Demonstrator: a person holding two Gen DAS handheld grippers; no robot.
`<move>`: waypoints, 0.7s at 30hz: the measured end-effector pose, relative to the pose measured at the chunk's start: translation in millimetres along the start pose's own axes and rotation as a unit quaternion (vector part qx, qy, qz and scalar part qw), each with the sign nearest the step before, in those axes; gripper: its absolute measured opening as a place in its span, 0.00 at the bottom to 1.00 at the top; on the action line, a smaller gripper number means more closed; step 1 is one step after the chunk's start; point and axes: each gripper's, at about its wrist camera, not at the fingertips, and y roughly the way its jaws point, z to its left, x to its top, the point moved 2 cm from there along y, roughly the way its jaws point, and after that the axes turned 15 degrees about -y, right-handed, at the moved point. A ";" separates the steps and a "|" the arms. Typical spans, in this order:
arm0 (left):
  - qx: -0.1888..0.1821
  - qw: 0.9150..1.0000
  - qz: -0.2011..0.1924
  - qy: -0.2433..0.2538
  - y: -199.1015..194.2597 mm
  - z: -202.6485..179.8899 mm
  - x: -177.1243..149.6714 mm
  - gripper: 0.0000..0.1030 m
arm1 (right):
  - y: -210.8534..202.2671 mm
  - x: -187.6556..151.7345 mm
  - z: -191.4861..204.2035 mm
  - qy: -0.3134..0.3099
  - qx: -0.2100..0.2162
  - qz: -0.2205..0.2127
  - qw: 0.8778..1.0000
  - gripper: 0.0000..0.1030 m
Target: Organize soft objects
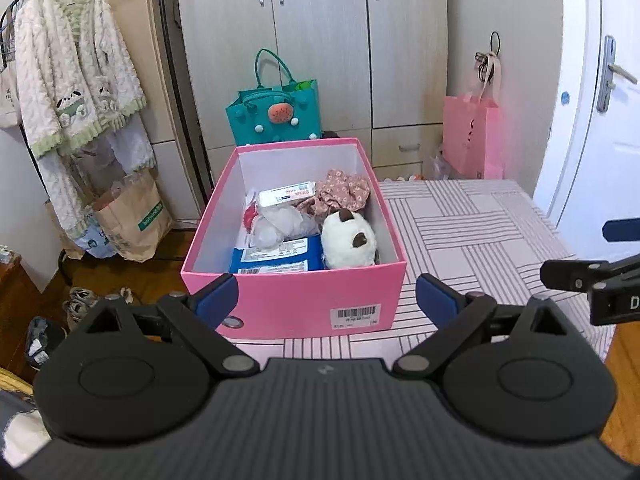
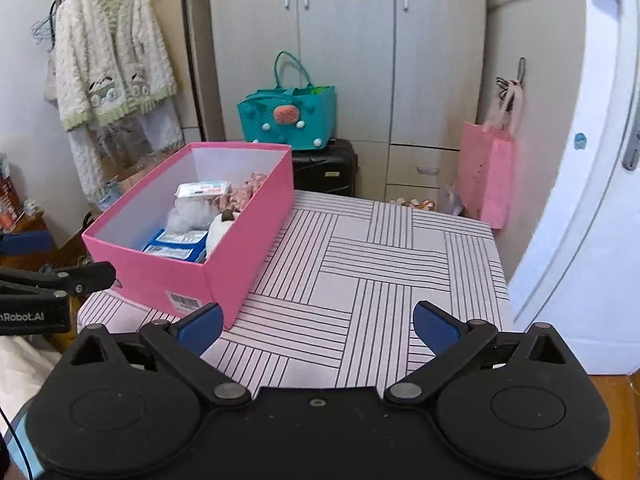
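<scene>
Hovering level before the pink box [image 1: 294, 300], the left gripper [image 1: 326, 300] and right gripper [image 2: 318, 326] are both spread, holding nothing.

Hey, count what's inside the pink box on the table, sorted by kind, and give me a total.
Wipe packs: 2, white and blue
Plush toy: 1
Floral cloth: 1
Clear plastic bag: 1
Total visible in the pink box: 5

- barcode label [image 1: 355, 315] on the pink box [image 1: 294, 300]: print way too tiny to read
- blue packs [image 1: 276, 258] inside the box, half buried under the plush [image 1: 348, 238]
- other tongs [image 1: 592, 284] right of the box, cut off at the edge
</scene>
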 end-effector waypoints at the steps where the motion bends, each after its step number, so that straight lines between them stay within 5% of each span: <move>1: -0.003 1.000 -0.002 -0.002 -1.1 0.3 -0.7 0.94 | -2.1 -1.2 -0.4 0.003 -0.003 -0.004 1.000 1.00; 21: 0.002 0.998 -0.059 -0.016 -11.5 -4.7 -16.9 0.94 | -28.7 -17.8 8.0 0.035 -0.055 -0.059 0.996 1.00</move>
